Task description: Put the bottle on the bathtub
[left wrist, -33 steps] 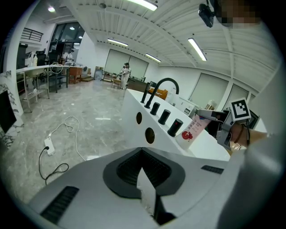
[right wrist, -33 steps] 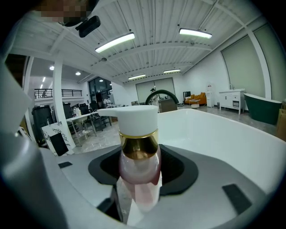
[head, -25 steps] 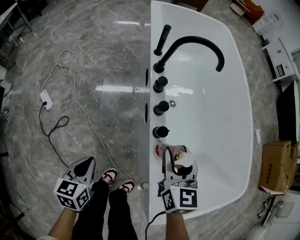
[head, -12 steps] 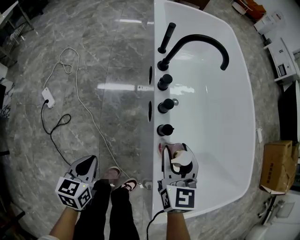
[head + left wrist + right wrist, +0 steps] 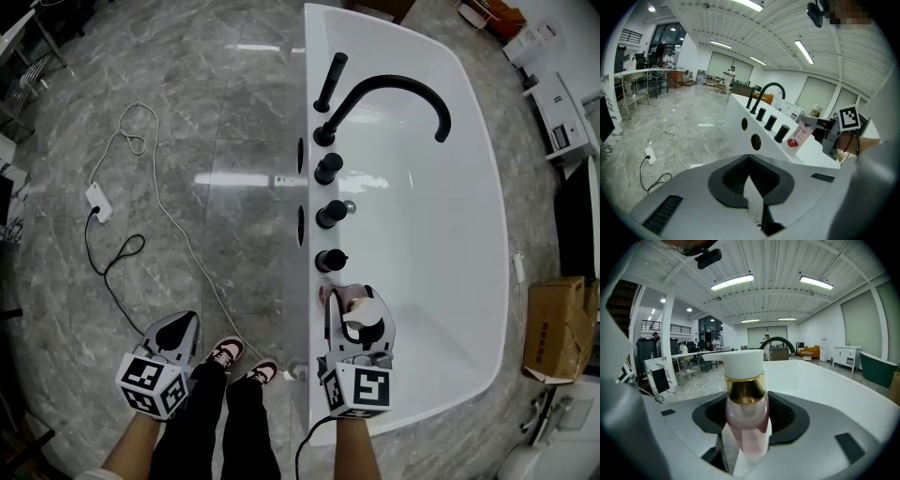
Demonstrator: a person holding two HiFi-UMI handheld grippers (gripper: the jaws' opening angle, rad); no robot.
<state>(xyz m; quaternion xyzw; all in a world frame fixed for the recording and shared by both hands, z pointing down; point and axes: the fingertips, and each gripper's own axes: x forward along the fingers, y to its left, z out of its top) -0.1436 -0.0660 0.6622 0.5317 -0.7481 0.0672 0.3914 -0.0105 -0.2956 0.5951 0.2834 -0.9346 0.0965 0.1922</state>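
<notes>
Here the right gripper [image 5: 353, 311] is clamped on the pink bottle [image 5: 343, 304], at 6 o'clock in the head view, over the left rim of the white bathtub [image 5: 450, 234]. The bottle's long axis leans. Its red-printed base points toward 10 o'clock, just beside the nearest black knob [image 5: 329, 260], and its white cap [image 5: 367, 324] points toward 4 o'clock. Whether base and rim touch is unclear. The left gripper [image 5: 174, 330], jaws together on nothing, hangs over the marble floor [image 5: 187, 141] at 8 o'clock.
</notes>
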